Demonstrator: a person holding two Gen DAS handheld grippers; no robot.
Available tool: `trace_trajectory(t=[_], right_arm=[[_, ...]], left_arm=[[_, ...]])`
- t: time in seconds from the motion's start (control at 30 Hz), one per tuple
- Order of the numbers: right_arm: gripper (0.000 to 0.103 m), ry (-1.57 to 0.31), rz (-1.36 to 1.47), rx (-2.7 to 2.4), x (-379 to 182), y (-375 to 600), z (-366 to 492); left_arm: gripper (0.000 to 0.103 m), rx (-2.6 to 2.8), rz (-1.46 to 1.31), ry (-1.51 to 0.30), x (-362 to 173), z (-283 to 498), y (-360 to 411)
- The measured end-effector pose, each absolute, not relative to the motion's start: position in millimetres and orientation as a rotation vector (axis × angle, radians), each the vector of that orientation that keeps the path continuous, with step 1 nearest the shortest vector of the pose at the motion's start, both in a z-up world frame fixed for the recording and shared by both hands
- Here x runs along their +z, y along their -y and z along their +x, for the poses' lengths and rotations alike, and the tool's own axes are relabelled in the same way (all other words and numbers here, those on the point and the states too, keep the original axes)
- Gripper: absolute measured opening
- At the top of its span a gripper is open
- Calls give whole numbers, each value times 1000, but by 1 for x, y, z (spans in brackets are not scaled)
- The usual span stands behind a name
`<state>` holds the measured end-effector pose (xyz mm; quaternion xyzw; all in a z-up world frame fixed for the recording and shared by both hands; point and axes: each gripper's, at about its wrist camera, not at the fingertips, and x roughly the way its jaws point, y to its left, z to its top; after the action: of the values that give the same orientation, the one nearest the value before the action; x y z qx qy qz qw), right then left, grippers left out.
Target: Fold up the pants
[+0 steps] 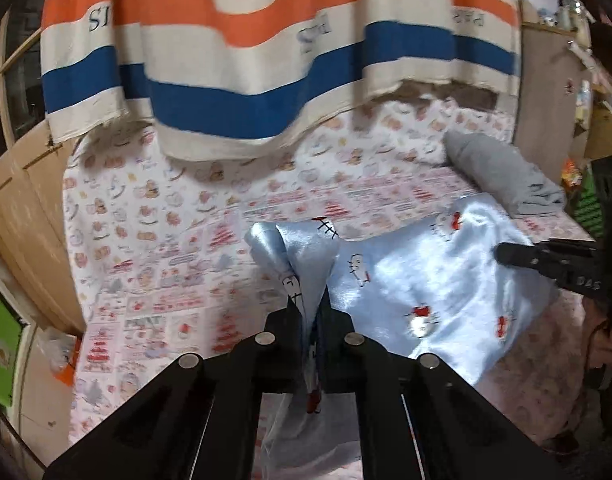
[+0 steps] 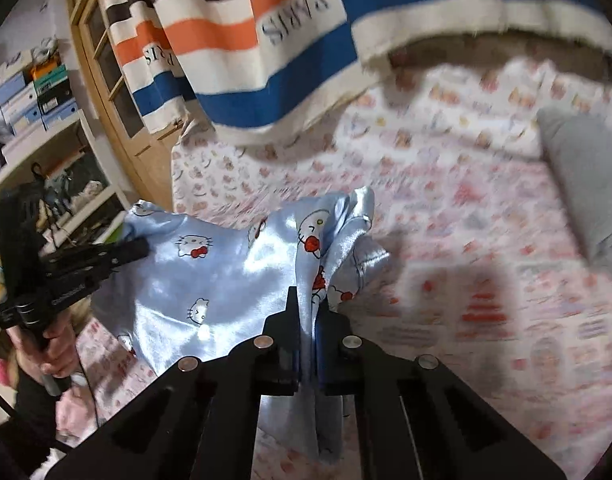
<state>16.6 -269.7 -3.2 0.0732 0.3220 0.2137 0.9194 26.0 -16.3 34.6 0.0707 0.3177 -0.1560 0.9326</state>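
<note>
Both your left gripper (image 1: 309, 312) and right gripper (image 2: 307, 312) have jaws clamped on the blue pants (image 1: 417, 280), lifted over the bed (image 1: 154, 240). Next, lay them flat.

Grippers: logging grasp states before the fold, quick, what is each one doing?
Left gripper: closed on the blue satin pants.
Right gripper: closed on the same pants, at another bunched edge.

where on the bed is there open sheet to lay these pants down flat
Open sheet lies left of the satin pants, running back toward the hanging striped towel. More shows between the pants and the gray folded garment. It is crowded at that garment and under the pants, which both grippers hold.
</note>
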Motion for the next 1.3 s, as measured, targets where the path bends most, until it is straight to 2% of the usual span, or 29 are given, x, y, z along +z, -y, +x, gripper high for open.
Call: trace_trajectory(t=[0.17,0.6,0.8,0.83,0.9,0.93,0.97,1.0,1.03,1.3], right_arm=[[5,-738,93,413,-14,275,-2],[5,-771,58,363,-34,277,-25],[5,-746,46,332,-36,277,-31],[6,-744,46,332,-36,278,-31],[13,-743,43,323,-36,278,-32],[23,-736,35,304,-36,279,-33],[38,-727,31,293,-36,280,-34],[45,-706,34,285,-35,282,-36],[57,-692,40,283,-33,284,-36],[63,-719,74,280,-37,299,-30]], left_arm=[[4,-341,126,-674,27,11,25],[6,-302,124,-749,-10,-4,11],[12,-308,121,-759,-15,-3,8],[15,-307,122,-760,-16,-3,8],[28,-303,125,-764,-17,-3,7],[38,-299,124,-764,-18,-3,7],[45,-297,121,-764,-18,-3,6],[50,-296,118,-772,-20,-2,5],[58,-294,112,-787,-21,0,4],[63,-297,61,-838,-34,4,-2]])
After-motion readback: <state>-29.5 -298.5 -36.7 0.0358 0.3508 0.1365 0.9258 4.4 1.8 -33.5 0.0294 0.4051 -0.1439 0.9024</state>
